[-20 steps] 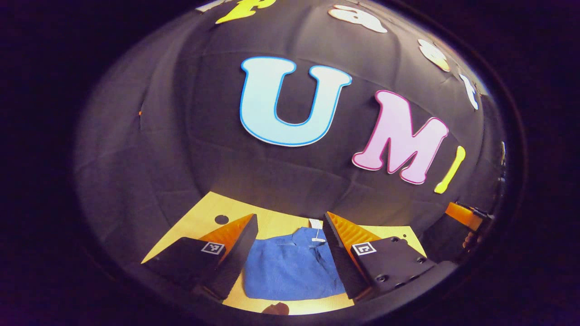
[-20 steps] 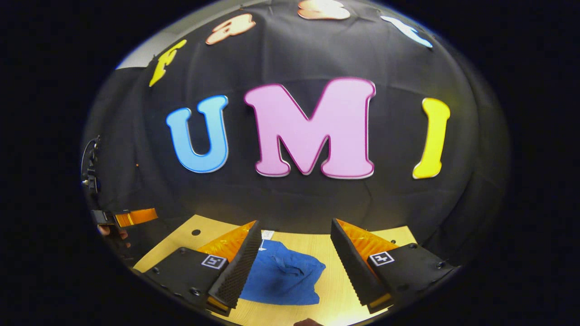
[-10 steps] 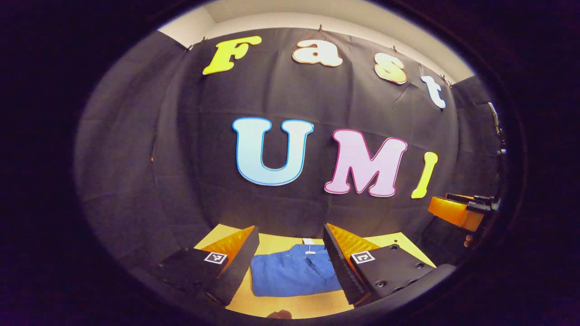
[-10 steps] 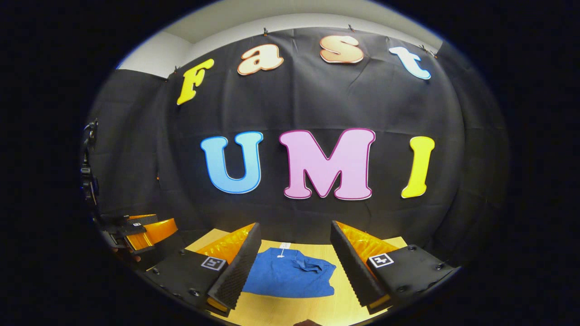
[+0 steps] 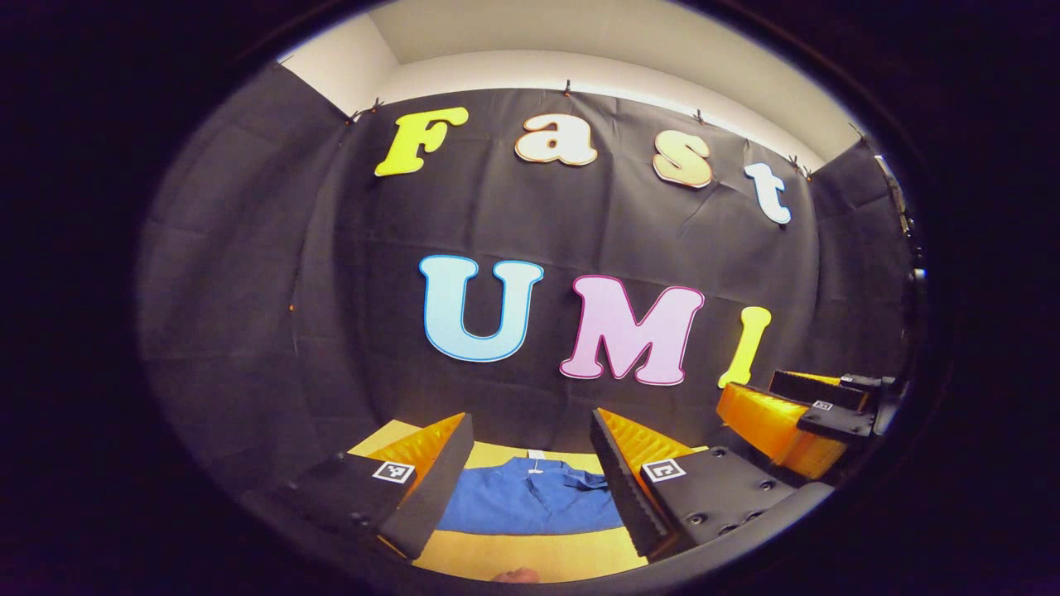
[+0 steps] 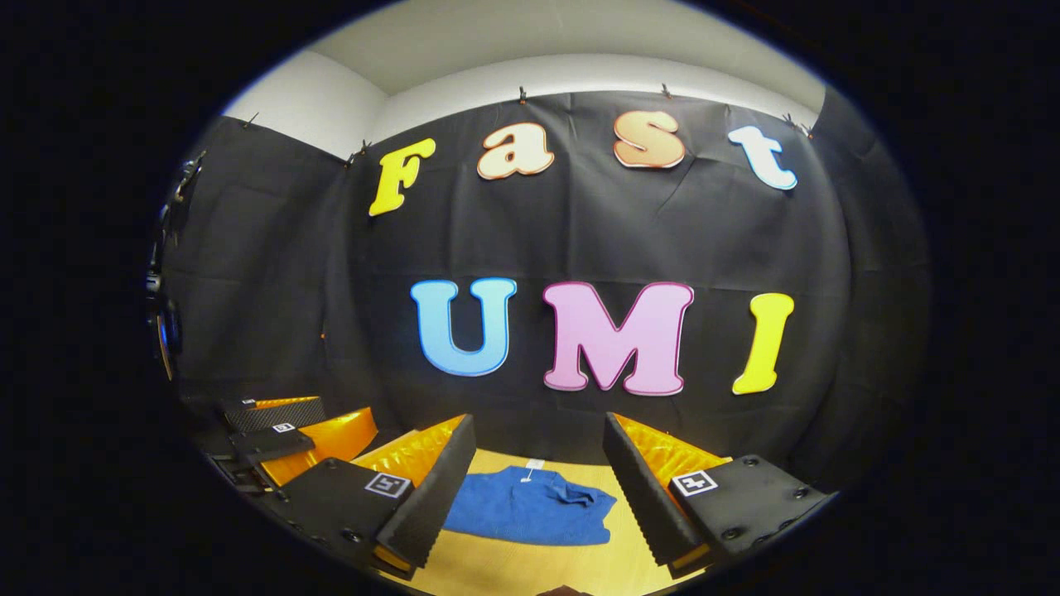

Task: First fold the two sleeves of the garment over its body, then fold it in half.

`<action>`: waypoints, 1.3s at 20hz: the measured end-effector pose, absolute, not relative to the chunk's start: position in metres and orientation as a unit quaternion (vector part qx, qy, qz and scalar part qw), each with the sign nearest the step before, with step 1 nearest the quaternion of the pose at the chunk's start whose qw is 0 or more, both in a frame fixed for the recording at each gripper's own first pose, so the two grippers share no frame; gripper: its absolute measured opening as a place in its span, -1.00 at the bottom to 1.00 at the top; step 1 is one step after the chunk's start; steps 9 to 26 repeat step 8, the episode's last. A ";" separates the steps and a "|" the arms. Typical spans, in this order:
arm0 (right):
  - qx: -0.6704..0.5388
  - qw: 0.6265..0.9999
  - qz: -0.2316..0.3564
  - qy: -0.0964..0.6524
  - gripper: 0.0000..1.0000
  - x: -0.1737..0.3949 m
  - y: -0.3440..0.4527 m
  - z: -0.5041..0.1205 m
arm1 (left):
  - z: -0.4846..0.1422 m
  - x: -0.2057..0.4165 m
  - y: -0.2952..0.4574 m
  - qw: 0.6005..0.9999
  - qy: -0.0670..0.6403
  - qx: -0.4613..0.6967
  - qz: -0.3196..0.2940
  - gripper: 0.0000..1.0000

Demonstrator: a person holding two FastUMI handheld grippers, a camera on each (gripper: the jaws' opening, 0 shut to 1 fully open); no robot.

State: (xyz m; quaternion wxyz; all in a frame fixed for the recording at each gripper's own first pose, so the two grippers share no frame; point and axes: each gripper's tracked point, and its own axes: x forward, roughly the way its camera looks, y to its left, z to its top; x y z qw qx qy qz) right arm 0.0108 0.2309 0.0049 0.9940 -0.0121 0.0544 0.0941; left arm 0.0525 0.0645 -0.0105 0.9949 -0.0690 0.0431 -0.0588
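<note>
Folded blue garment [image 5: 530, 505] lies flat on the worktop [image 5: 530, 555]. Left gripper [image 5: 530, 463] and right gripper [image 6: 538, 468]: fingers spread apart, gripping nothing.

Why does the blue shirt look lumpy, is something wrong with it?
Nothing is broken or spilled. The folded blue shirt lies on the wooden table, but its right side is rumpled rather than flat, and a small white tag sticks out at its far edge.
</note>
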 end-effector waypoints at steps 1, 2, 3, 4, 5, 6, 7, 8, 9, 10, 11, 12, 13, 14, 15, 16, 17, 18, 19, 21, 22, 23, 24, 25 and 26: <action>-0.015 0.994 0.098 0.054 0.96 0.009 0.225 0.006 | -0.010 0.048 0.058 0.995 0.036 -0.073 -0.056 0.60; -0.019 0.993 0.098 0.057 0.96 0.009 0.220 0.006 | -0.013 0.041 0.058 0.996 0.039 -0.067 -0.041 0.60; -0.025 0.993 0.098 0.058 0.96 0.007 0.216 0.004 | -0.015 0.038 0.063 0.997 0.035 -0.060 -0.026 0.60; -0.031 0.993 0.099 0.058 0.96 0.005 0.210 0.002 | -0.013 0.033 0.064 0.998 0.028 -0.052 -0.017 0.59; -0.036 0.994 0.094 0.052 0.97 0.005 0.206 0.002 | -0.012 0.026 0.059 0.998 0.022 -0.048 -0.016 0.60; -0.039 0.994 0.085 0.053 0.97 0.005 0.199 0.003 | -0.014 0.021 0.053 0.998 0.025 -0.047 -0.019 0.67; -0.035 0.995 0.077 0.053 0.96 0.002 0.195 0.003 | -0.015 0.018 0.050 0.998 0.030 -0.047 -0.026 0.64; -0.029 0.996 0.070 0.050 0.96 0.003 0.193 0.007 | -0.012 0.017 0.048 0.998 0.032 -0.044 -0.030 0.60; -0.029 0.996 0.070 0.050 0.96 0.003 0.193 0.007 | -0.012 0.017 0.048 0.998 0.032 -0.044 -0.030 0.60; -0.029 0.996 0.070 0.050 0.96 0.003 0.193 0.007 | -0.012 0.017 0.048 0.998 0.032 -0.044 -0.030 0.60; -0.029 0.996 0.070 0.050 0.96 0.003 0.193 0.007 | -0.012 0.017 0.048 0.998 0.032 -0.044 -0.030 0.60; -0.029 0.996 0.070 0.050 0.96 0.003 0.193 0.007 | -0.012 0.017 0.048 0.998 0.032 -0.044 -0.030 0.60; -0.029 0.996 0.070 0.050 0.96 0.003 0.193 0.007 | -0.012 0.017 0.048 0.998 0.032 -0.044 -0.030 0.60; -0.029 0.996 0.070 0.050 0.96 0.003 0.193 0.007 | -0.012 0.017 0.048 0.998 0.032 -0.044 -0.030 0.60; -0.029 0.996 0.070 0.050 0.96 0.003 0.193 0.007 | -0.012 0.017 0.048 0.998 0.032 -0.044 -0.030 0.60; -0.029 0.996 0.070 0.050 0.96 0.003 0.193 0.007 | -0.012 0.017 0.048 0.998 0.032 -0.044 -0.030 0.60; -0.029 0.996 0.070 0.050 0.96 0.003 0.193 0.007 | -0.012 0.017 0.048 0.998 0.032 -0.044 -0.030 0.60; -0.029 0.996 0.070 0.050 0.96 0.003 0.193 0.007 | -0.012 0.017 0.048 0.998 0.032 -0.044 -0.030 0.60; -0.029 0.996 0.070 0.050 0.96 0.003 0.193 0.007 | -0.012 0.017 0.048 0.998 0.032 -0.044 -0.030 0.60; -0.029 0.996 0.070 0.050 0.96 0.003 0.193 0.007 | -0.012 0.017 0.048 0.998 0.032 -0.044 -0.030 0.60; -0.029 0.996 0.070 0.050 0.96 0.003 0.193 0.007 | -0.012 0.017 0.048 0.998 0.032 -0.044 -0.030 0.60; -0.029 0.996 0.070 0.050 0.96 0.003 0.193 0.007 | -0.012 0.017 0.048 0.998 0.032 -0.044 -0.030 0.60; -0.029 0.996 0.070 0.050 0.96 0.003 0.193 0.007 | -0.012 0.017 0.048 0.998 0.032 -0.044 -0.030 0.60; -0.029 0.996 0.070 0.050 0.96 0.003 0.193 0.007 | -0.012 0.017 0.048 0.998 0.032 -0.044 -0.030 0.60; -0.029 0.996 0.070 0.050 0.96 0.003 0.193 0.007 | -0.012 0.017 0.048 0.998 0.032 -0.044 -0.030 0.60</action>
